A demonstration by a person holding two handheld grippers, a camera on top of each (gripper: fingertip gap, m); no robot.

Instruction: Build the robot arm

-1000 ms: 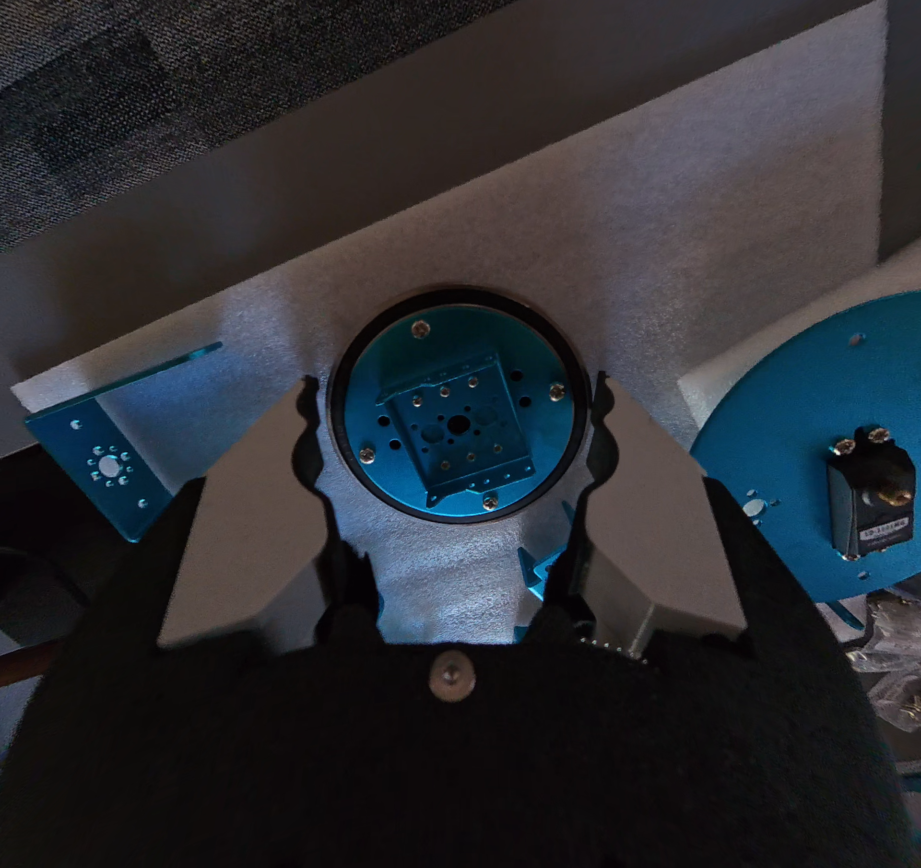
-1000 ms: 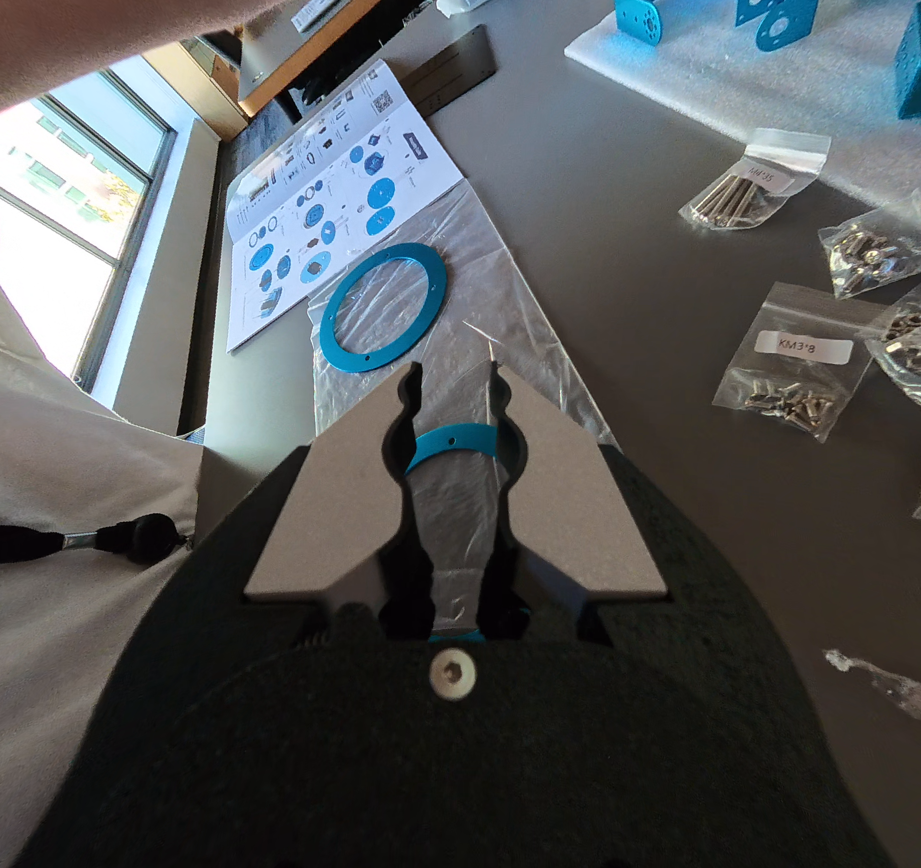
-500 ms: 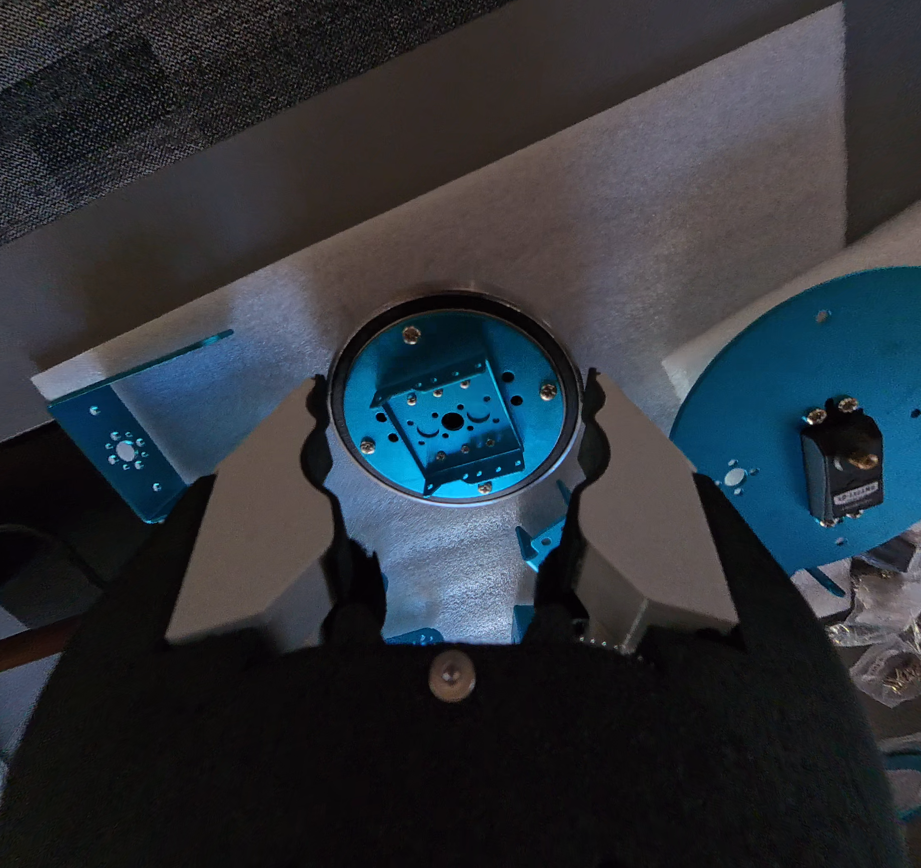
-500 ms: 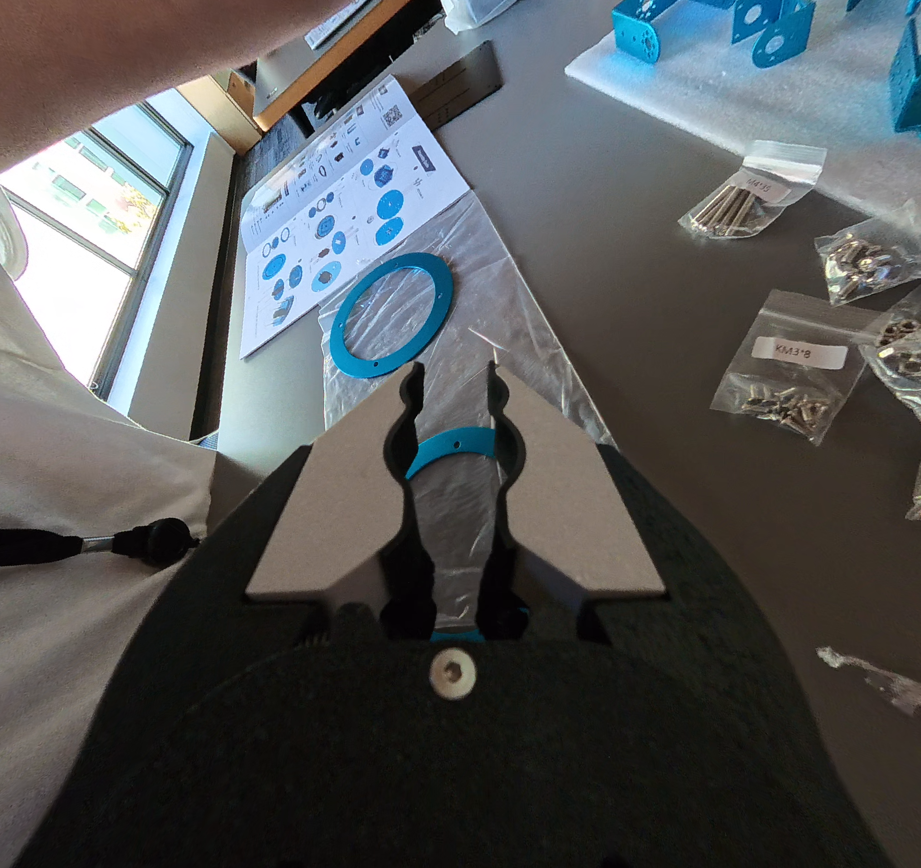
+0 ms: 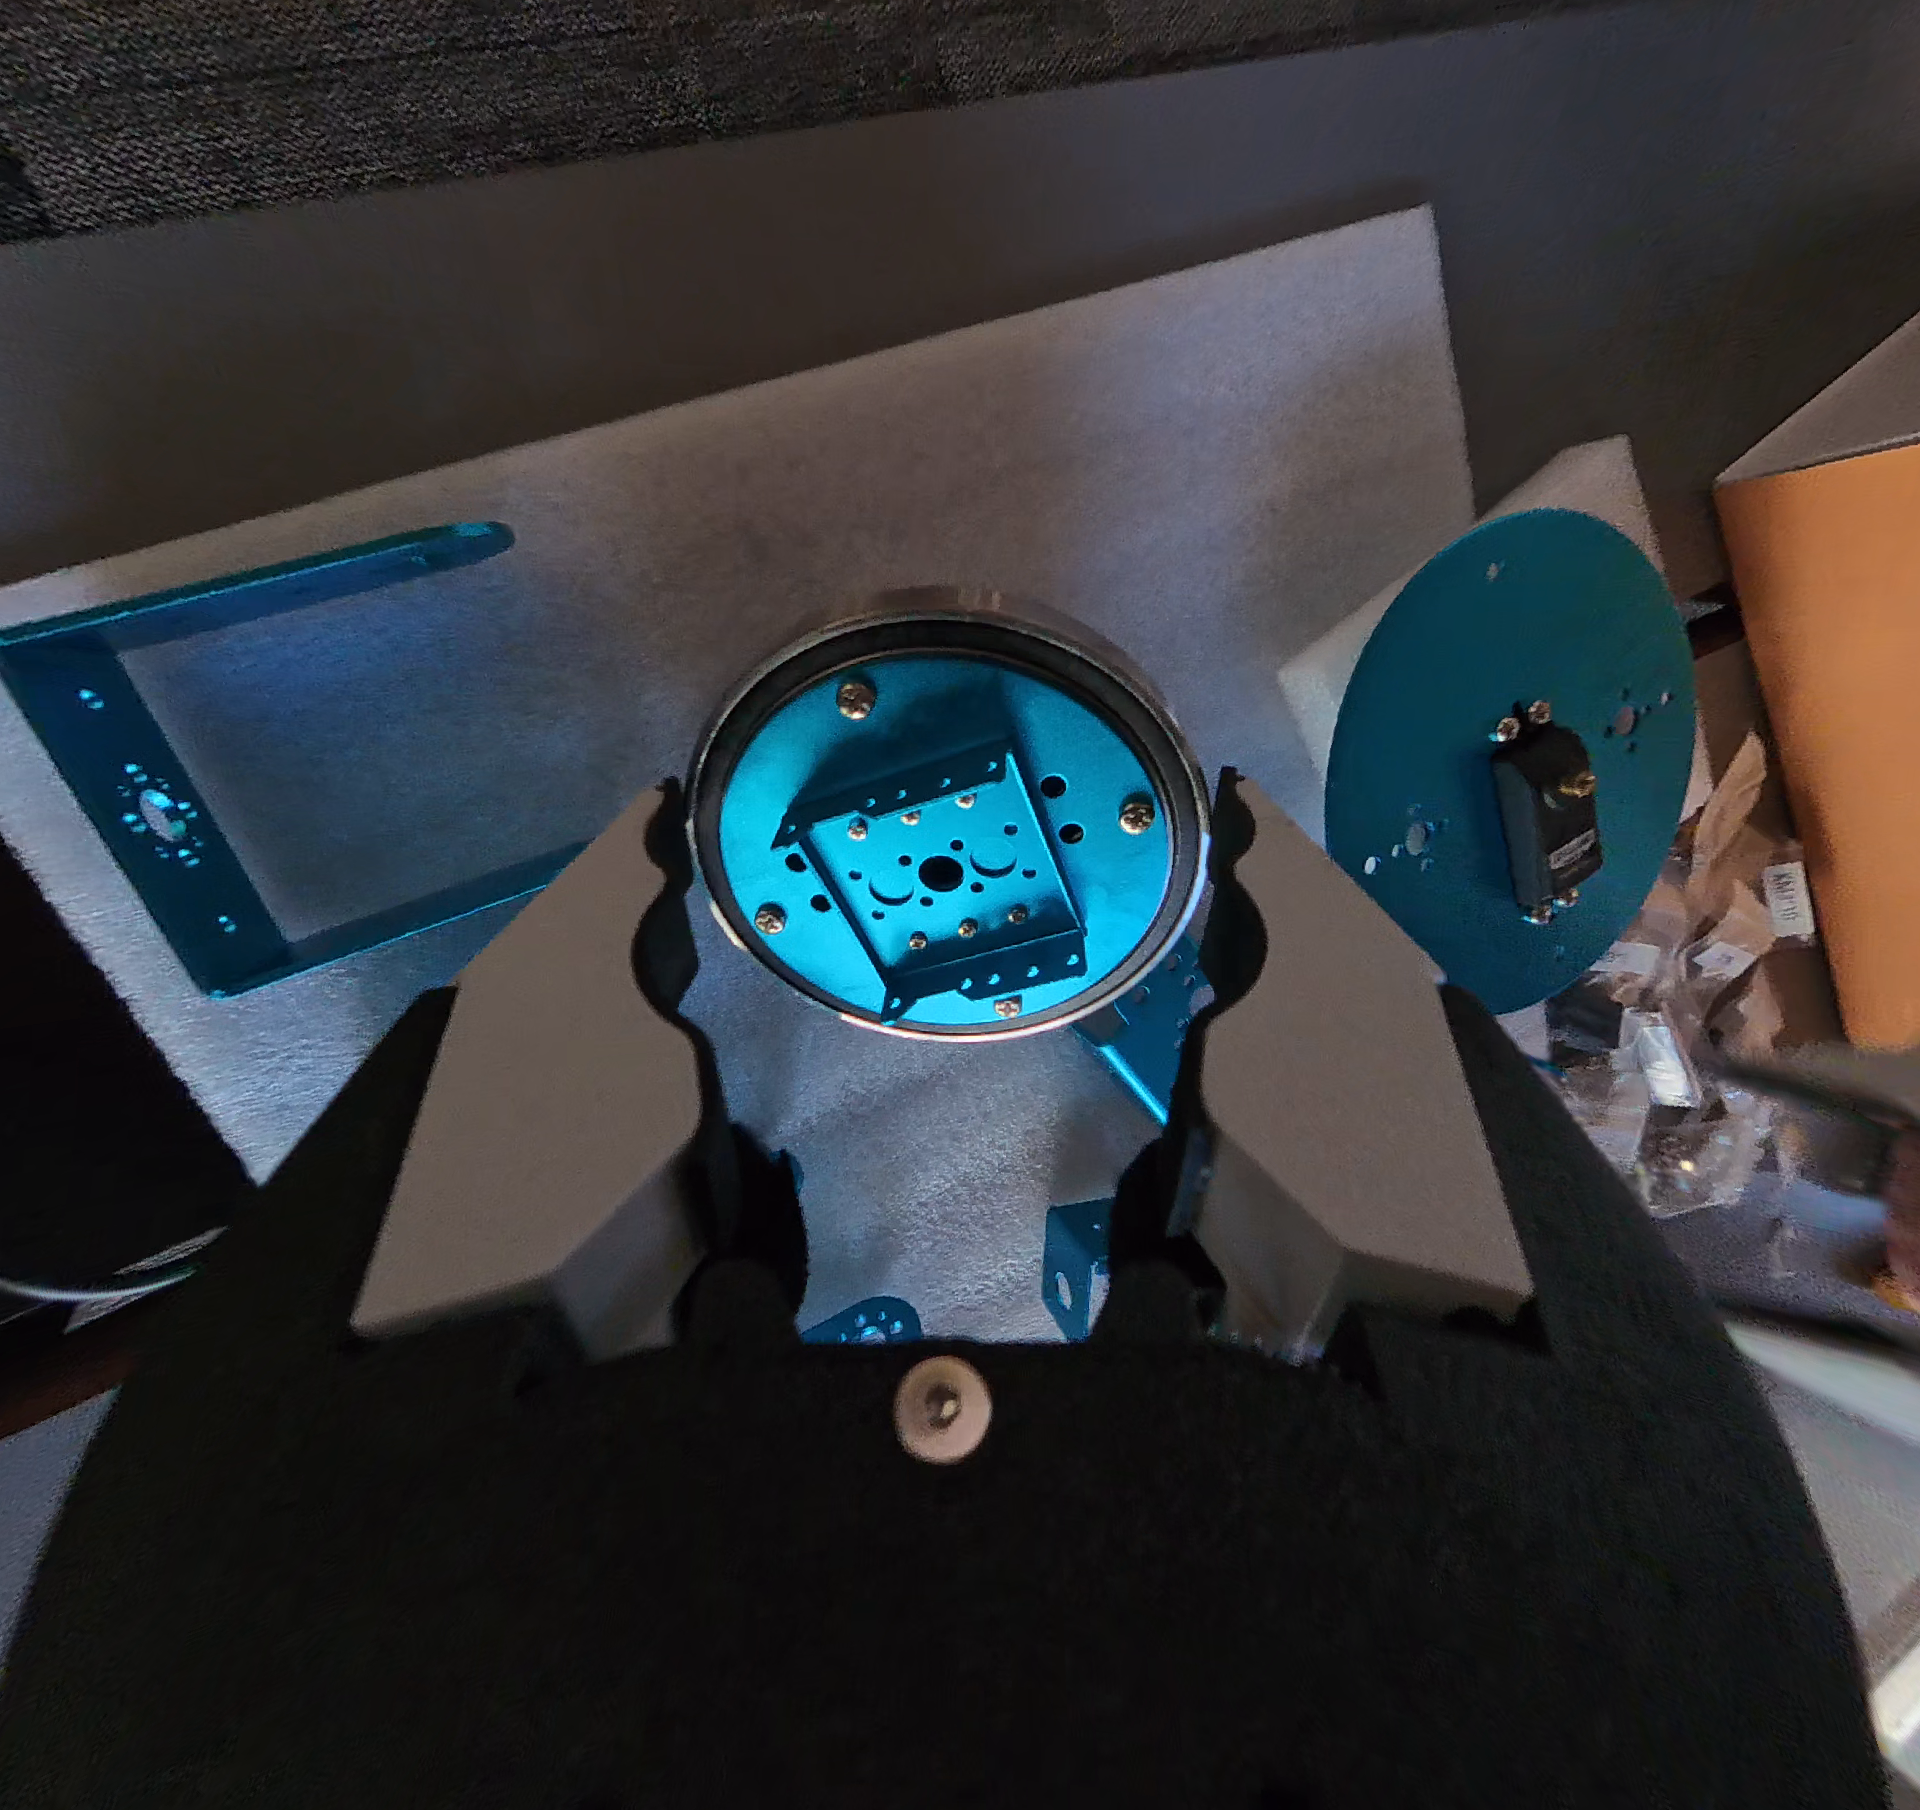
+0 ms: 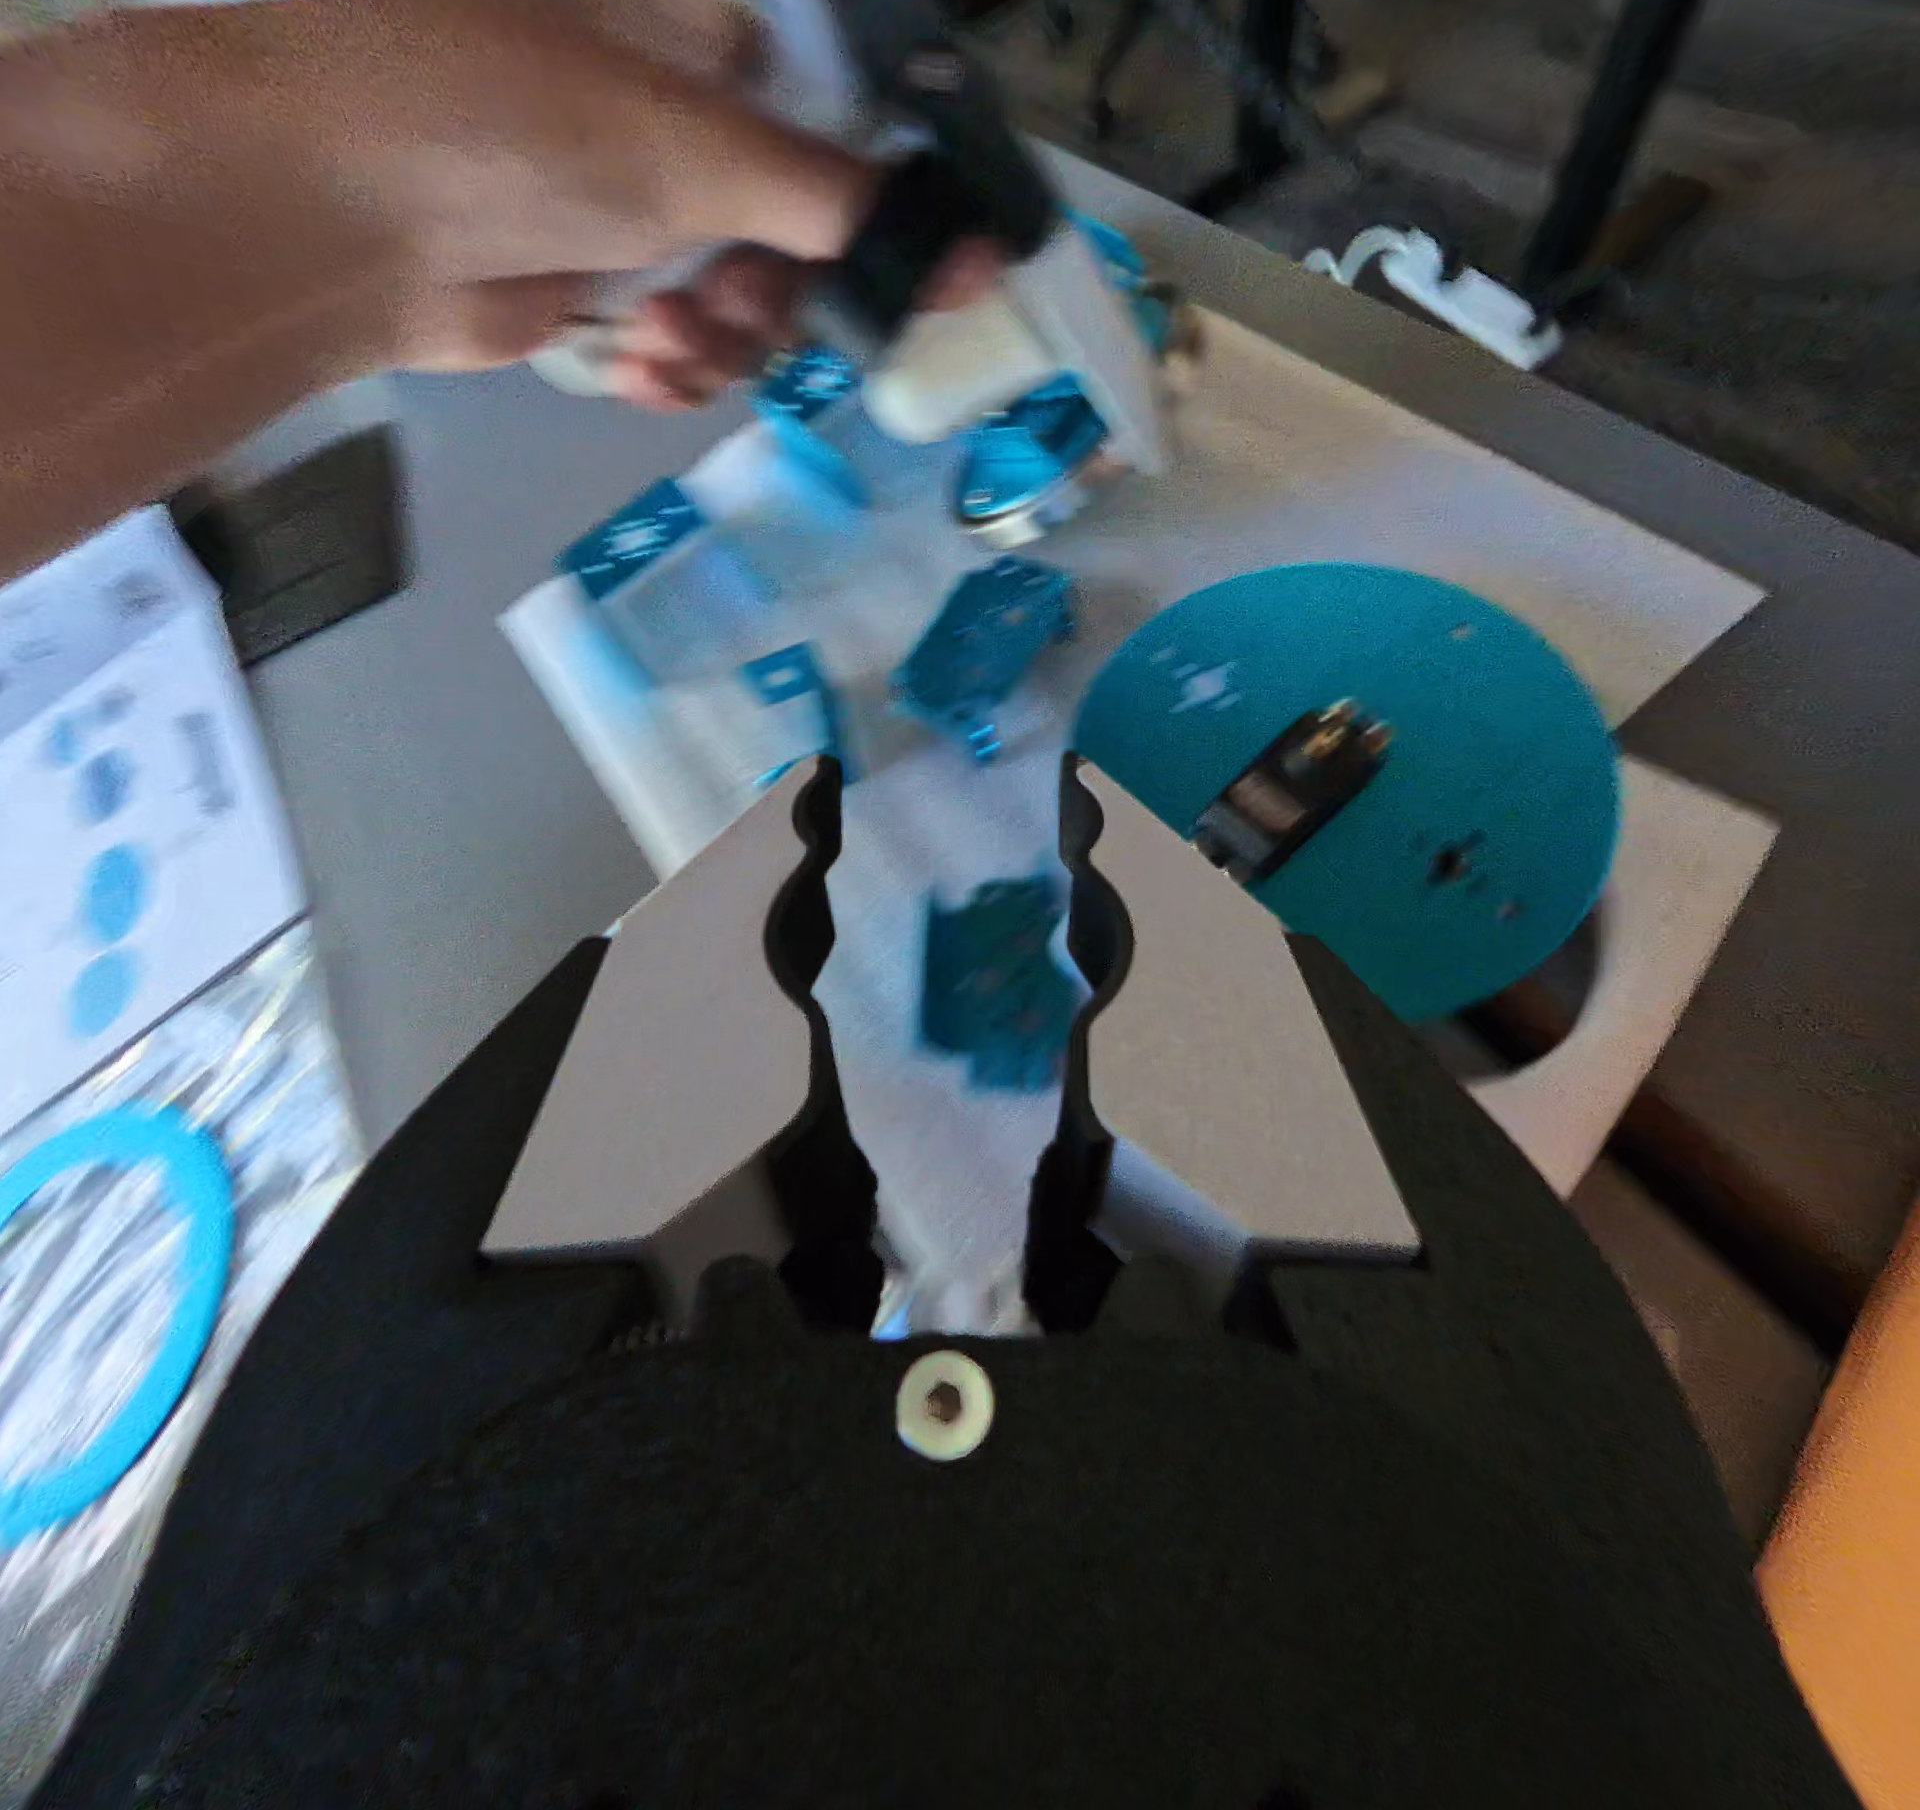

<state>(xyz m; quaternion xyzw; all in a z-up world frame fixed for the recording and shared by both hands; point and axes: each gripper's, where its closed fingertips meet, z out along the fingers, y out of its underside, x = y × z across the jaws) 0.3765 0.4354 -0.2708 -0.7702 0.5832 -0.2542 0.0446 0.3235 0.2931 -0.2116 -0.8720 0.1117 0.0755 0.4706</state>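
Between the fingers of the left hand-held gripper (image 5: 948, 794) sits a round bearing assembly (image 5: 948, 841), a blue plate with a square bracket screwed inside a dark ring, resting on a white foam sheet (image 5: 1039, 472). The jaws stand wide, their tips just beside the ring on either side; contact cannot be told. A blue U-bracket (image 5: 156, 804) lies well to the left, and a blue disc carrying a black servo (image 5: 1507, 784) to the right. The right hand-held gripper (image 6: 948, 773) is partly spread and empty above small blue brackets (image 6: 987, 971), its view badly blurred. Risks, as I judge them: the ring's smooth round rim could slip from the tips, or a tip could catch the bracket half-hidden under the assembly.
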